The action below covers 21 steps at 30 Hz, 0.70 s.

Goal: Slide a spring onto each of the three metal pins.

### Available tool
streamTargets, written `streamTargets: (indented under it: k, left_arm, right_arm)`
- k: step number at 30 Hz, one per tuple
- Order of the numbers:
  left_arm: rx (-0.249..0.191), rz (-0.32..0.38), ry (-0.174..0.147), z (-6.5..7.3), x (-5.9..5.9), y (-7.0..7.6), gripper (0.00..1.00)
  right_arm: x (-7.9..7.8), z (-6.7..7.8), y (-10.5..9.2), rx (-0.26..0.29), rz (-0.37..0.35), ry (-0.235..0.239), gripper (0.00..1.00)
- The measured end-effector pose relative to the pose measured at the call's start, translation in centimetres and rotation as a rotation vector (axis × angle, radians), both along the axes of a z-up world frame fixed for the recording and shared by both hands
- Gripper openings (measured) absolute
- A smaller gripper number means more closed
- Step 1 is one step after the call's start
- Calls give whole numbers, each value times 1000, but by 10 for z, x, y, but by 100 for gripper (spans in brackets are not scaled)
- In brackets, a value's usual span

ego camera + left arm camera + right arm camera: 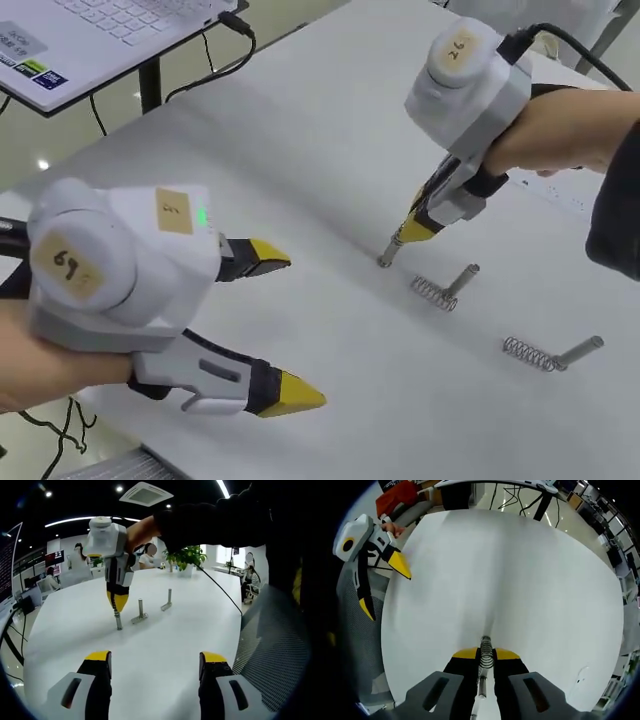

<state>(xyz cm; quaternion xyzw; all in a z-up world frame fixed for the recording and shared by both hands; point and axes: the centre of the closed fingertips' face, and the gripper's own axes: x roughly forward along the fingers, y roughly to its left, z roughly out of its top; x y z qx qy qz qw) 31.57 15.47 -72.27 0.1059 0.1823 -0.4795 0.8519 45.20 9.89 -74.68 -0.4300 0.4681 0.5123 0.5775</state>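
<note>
My right gripper [410,232] is shut on a spring [486,656] that sits around a metal pin [387,254]. The pin's lower end touches the white table [300,150]. In the left gripper view the same pin [118,621] stands upright under the right gripper [118,600]. Two more pins lie to its right, each with a spring on one end: a near pin [462,278] with its spring [432,292], and a farther pin [580,349] with its spring [527,353]. My left gripper [285,325] hovers open and holds nothing, well left of the pins.
A laptop [100,30] on a stand sits at the far left with a black cable [215,70] trailing from it. The table's front edge runs along the lower left. People and a plant [186,557] are in the room beyond the table.
</note>
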Motion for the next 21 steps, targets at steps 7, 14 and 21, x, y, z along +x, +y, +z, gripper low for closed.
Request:
streamTargets:
  k: [7, 14, 21]
  left_arm:
    - [-2, 5, 0, 0, 0, 1, 67]
    - [-3, 9, 0, 1, 1, 1, 67]
    - [-1, 10, 0, 1, 0, 2, 67]
  right_arm:
    - [-4, -9, 1, -15, 0, 17, 8]
    - [-9, -18, 2, -27, -3, 29, 8]
    - [-13, -23, 8, -20, -5, 33, 8]
